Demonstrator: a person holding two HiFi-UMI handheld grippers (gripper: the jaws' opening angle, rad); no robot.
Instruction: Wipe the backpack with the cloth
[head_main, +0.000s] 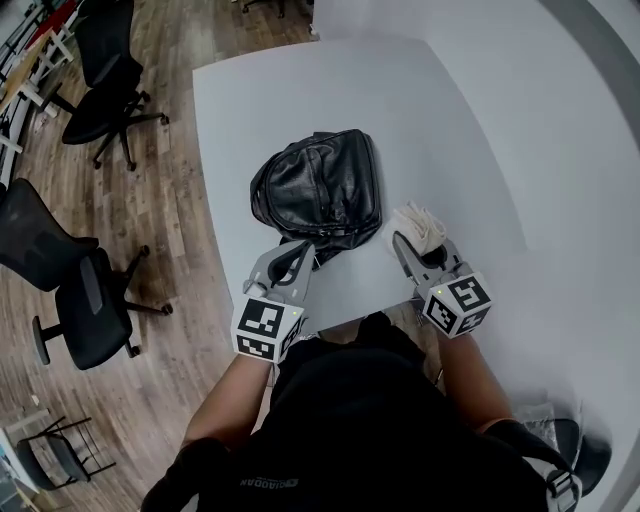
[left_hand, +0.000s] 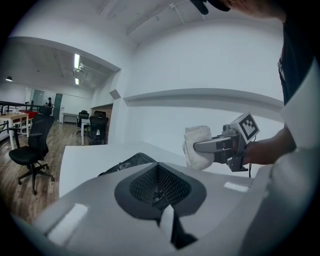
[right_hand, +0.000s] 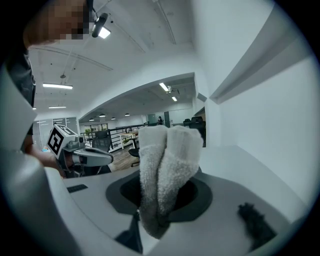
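A black leather backpack lies flat on the white table; its top edge shows in the left gripper view. My left gripper hovers at the backpack's near edge, its jaws shut with nothing seen between them. To the right of the backpack my right gripper is shut on a folded white cloth, which stands up out of the jaws. The cloth is held above the table, apart from the backpack. Each gripper shows in the other's view: the right gripper and the left gripper.
Black office chairs stand on the wooden floor left of the table. A white wall runs along the table's right side. The table's near edge is right below both grippers.
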